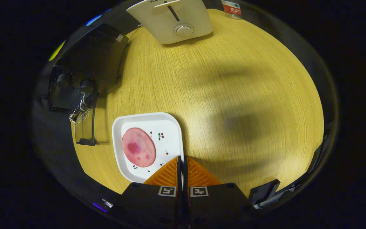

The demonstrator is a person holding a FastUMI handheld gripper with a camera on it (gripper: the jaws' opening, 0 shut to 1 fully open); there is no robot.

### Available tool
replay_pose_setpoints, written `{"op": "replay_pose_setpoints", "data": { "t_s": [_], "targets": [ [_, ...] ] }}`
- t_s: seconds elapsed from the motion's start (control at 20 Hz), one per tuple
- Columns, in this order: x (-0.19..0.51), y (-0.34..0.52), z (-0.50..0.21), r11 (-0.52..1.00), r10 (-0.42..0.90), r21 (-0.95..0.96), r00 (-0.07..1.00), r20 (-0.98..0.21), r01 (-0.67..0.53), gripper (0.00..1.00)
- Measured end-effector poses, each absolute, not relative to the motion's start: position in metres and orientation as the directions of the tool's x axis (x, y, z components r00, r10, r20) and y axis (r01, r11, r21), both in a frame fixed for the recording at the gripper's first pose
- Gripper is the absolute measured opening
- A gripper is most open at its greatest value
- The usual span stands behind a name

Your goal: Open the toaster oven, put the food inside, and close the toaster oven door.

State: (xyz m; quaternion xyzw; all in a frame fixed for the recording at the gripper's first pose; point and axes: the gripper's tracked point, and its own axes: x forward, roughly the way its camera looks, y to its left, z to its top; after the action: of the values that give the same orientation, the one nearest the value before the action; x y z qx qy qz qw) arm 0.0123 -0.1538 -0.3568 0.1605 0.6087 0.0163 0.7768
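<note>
A round pink slice of meat (pixel 138 147) lies flat on a white square plate (pixel 167 127) with small cherry prints, just ahead and to the left of my fingers. My gripper (pixel 182 158) hangs above the plate's near right corner, its two orange ribbed fingers (pixel 199 175) pressed together with nothing between them. The black toaster oven (pixel 87 63) stands at the table's far left. Its glass door (pixel 85 127) hangs open and down toward the plate.
A cream-white toaster (pixel 173 19) with a round dial stands at the far side of the wooden table (pixel 233 95). A bottle with a red label (pixel 232 8) stands behind it to the right. Black fixtures sit off the table's near right edge.
</note>
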Motion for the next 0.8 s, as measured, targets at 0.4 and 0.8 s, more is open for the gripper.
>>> {"op": "replay_pose_setpoints", "data": {
  "t_s": [0.4, 0.8],
  "targets": [
    [0.013, -0.154, -0.354, 0.925, 0.283, 0.340, 0.286, -0.915, 0.172, 0.02],
    [0.019, -0.154, -0.321, 0.843, 0.396, 0.487, 0.351, -0.849, 0.227, 0.02]
  ]
}}
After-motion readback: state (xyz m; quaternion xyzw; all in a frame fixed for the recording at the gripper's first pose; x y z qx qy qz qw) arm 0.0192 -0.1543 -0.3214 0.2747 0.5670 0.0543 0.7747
